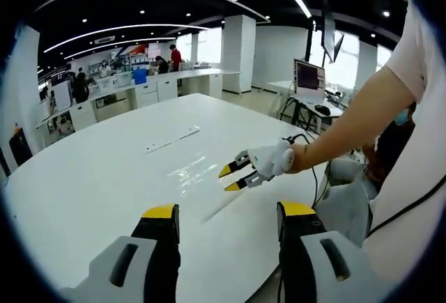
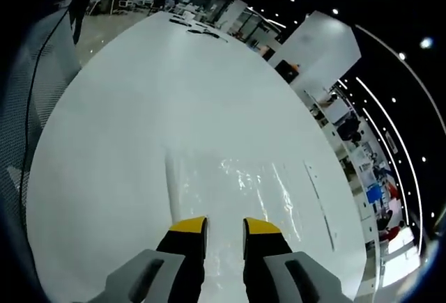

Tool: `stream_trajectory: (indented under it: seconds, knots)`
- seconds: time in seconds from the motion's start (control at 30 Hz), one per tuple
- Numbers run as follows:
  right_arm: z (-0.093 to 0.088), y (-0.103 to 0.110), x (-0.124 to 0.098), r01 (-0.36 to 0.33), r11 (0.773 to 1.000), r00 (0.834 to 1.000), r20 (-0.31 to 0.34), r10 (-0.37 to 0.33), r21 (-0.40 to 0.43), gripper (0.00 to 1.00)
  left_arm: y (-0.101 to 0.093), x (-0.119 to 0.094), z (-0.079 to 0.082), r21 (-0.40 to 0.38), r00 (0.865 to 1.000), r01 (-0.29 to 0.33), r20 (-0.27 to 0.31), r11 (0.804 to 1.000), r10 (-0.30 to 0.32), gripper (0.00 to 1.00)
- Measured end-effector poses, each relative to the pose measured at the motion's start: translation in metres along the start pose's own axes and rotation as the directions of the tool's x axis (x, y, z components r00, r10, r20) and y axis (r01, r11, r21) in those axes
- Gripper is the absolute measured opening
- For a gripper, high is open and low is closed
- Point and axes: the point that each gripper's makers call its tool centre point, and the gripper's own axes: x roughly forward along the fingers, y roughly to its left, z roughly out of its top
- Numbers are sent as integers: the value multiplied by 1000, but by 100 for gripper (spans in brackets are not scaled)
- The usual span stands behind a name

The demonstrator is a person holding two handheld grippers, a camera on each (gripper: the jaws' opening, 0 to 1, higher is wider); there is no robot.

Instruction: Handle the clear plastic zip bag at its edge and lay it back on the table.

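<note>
Both fingers of the right gripper (image 1: pixel 233 177) part above the bag (image 2: pixel 237 191).

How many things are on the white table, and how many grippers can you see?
Clear plastic bag: 1
Flat white strip: 1
Grippers: 2, left gripper and right gripper
Total: 4
</note>
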Motion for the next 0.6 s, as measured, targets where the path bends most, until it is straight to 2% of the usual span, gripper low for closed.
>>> stream_trajectory:
  seconds: [0.43,0.6]
  knots:
    - [-7,10,-9,-12,1000,1000,-12,12,28,20,-4,-2,1,4,1000,4,7,1000,-4,54]
    - [-8,10,-16,3,998,1000,-10,-2,65,20,-4,-2,4,6,1000,4,14,1000,-5,55]
